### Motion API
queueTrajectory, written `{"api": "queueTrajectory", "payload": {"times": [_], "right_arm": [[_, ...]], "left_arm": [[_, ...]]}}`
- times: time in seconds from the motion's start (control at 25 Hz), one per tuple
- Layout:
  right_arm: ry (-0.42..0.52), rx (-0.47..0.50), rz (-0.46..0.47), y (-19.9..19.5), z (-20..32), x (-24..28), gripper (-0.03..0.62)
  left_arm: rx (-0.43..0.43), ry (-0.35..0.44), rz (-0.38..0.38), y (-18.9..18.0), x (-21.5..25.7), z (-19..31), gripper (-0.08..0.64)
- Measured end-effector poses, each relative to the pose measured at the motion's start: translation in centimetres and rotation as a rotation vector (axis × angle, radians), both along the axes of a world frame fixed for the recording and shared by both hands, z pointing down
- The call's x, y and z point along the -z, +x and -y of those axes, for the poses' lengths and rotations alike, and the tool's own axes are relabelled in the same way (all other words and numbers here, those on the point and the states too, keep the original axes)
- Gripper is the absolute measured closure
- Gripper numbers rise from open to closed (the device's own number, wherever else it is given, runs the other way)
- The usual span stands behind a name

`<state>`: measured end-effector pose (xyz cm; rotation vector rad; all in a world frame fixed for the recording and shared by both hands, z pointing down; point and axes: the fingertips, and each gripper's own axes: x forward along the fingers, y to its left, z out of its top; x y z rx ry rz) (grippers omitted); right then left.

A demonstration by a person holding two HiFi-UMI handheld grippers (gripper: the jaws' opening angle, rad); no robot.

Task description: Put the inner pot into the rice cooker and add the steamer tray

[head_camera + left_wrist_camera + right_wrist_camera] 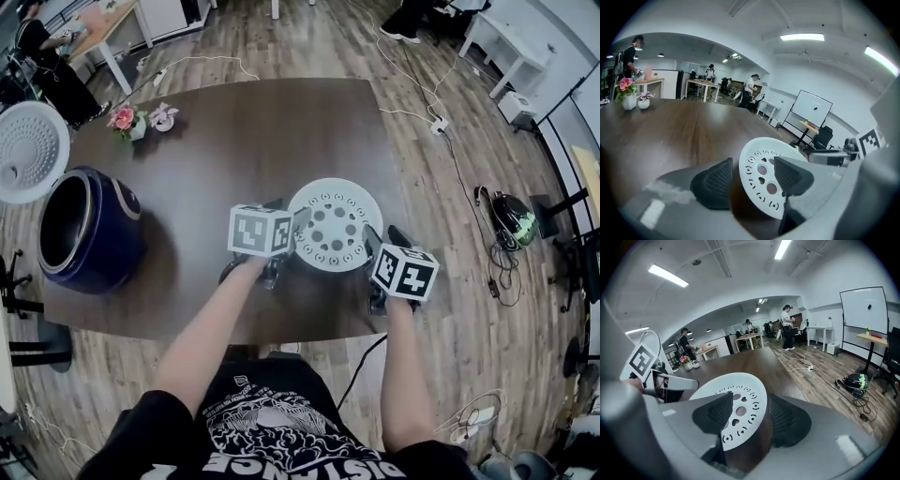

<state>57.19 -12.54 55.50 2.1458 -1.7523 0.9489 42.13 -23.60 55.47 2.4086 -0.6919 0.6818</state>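
Two grippers flank the white steamer tray (335, 225), which lies close to the near edge of the table (281, 131), a little right of its middle. The left gripper (752, 169) has its jaws spread across the tray's left rim. One jaw stands over the perforated face and the other outside the rim, with bare wood showing in the gap, so nothing is pinched yet. The right gripper (749, 404) mirrors it on the right rim, its jaws likewise apart, one above the holes and one outside with table showing between it and the edge. The step in hand looks to be taking the tray up by both sides. To do that well, I judge each gripper should bring its outer jaw low to the wood and against the rim before closing. Both should close together at opposite points, so the thin disc lifts level rather than tipping or skating toward the near edge. Farther off, at the table's left edge, sits the dark blue rice cooker (89, 230), its white lid (30, 150) swung open beyond it. Whether the inner pot is already seated in its dark mouth I cannot tell. The carry would run leftward across the table, and the tray should go down flat into that mouth. At the far left corner stand small flower pots (141, 120), well apart from that path.
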Motion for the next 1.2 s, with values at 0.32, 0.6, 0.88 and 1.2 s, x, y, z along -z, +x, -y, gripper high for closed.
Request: {"api": "queueTrajectory", "payload": {"times": [0.32, 0.6, 0.88, 1.2], "right_arm": [[-0.038, -0.005, 0.055, 0.0, 0.3, -2.6, 0.387], [-0.05, -0.031, 0.095, 0.1, 0.3, -3.8, 0.418], [-0.051, -0.052, 0.089, 0.2, 0.5, -4.0, 0.509], [-0.014, -0.013, 0.056, -1.1, 1.9, -2.0, 0.508]], "left_arm": [[0.044, -0.097, 0.011, -1.1, -2.8, 0.0, 0.33], [0.05, -0.138, -0.019, -0.7, -3.4, -0.4, 0.42], [0.071, -0.142, -0.011, -1.4, -3.7, -0.2, 0.471], [0.122, -0.101, -0.041, -3.3, -1.9, 0.4, 0.476]]}}
